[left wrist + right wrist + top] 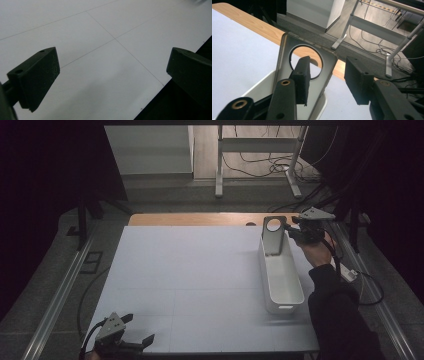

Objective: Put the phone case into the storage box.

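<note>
Reaching at the metal plate (274,236) standing upright in the white bin (281,277) at the table's (190,280) far right, right gripper (295,232) fingers open astride its edge should close squarely; left gripper (137,330) idles open, empty.

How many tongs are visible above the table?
2: the left tongs at the near left corner of the table, the right tongs at the far end of the white bin.

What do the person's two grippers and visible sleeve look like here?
Both the left gripper and the right gripper are black with blocky two-piece jaws, brass-coloured rivets and a grey three-cornered plate on top, each trailing a dark cable. The right arm wears a dark sleeve.
</note>
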The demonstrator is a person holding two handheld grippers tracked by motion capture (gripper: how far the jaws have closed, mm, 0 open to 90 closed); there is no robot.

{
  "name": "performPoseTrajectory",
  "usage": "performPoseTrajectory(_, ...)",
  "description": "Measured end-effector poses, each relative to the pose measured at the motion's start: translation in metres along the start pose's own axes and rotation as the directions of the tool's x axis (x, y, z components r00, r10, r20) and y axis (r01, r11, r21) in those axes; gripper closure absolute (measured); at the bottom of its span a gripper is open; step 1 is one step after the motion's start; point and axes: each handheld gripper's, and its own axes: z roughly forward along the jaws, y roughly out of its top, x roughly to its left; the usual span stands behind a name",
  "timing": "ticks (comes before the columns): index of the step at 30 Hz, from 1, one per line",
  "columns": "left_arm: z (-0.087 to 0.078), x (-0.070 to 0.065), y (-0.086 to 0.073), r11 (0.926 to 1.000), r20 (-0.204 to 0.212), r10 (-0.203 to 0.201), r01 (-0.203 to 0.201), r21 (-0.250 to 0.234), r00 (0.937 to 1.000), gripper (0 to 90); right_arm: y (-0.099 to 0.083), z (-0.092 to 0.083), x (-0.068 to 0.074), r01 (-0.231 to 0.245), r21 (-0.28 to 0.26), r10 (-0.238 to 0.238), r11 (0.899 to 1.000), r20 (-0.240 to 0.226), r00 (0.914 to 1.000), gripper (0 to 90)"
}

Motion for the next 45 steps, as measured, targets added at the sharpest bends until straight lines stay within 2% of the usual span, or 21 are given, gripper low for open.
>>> performPoseTrajectory(7, 0.000, 0.000, 0.000, 1.0000, 0.002, -0.001, 0.001, -0.001, 1.0000, 0.0, -0.001, -0.007, 0.004, -0.032, 0.013, 0.032, 0.999, -0.011, 0.9994, 51.6)
performPoseTrajectory(12, -0.001, 0.000, 0.000, 1.0000, 0.001, -0.003, 0.003, -0.003, 1.0000, 0.0, -0.002, -0.012, 0.007, -0.063, 0.028, 0.064, 0.998, -0.035, 0.9973, 47.6)
performPoseTrajectory(14, -0.001, 0.000, 0.000, 1.0000, 0.001, -0.003, 0.003, -0.004, 1.0000, 0.0, -0.003, -0.015, 0.010, -0.088, 0.033, 0.090, 0.996, -0.058, 0.9943, 45.3)
performPoseTrajectory(20, -0.001, 0.000, 0.000, 1.0000, 0.000, -0.005, 0.005, -0.005, 1.0000, 0.0, -0.004, -0.020, 0.015, -0.122, 0.038, 0.125, 0.992, -0.089, 0.9881, 42.0)
performPoseTrajectory(33, -0.001, 0.000, -0.001, 1.0000, 0.000, -0.004, 0.004, -0.008, 1.0000, 0.0, -0.007, -0.032, 0.028, -0.159, 0.054, 0.166, 0.986, -0.145, 0.9754, 36.0)
performPoseTrajectory(45, -0.001, 0.000, 0.000, 1.0000, 0.001, 0.000, 0.000, -0.007, 1.0000, 0.0, -0.012, -0.047, 0.043, -0.167, 0.075, 0.178, 0.983, -0.181, 0.9672, 27.6)
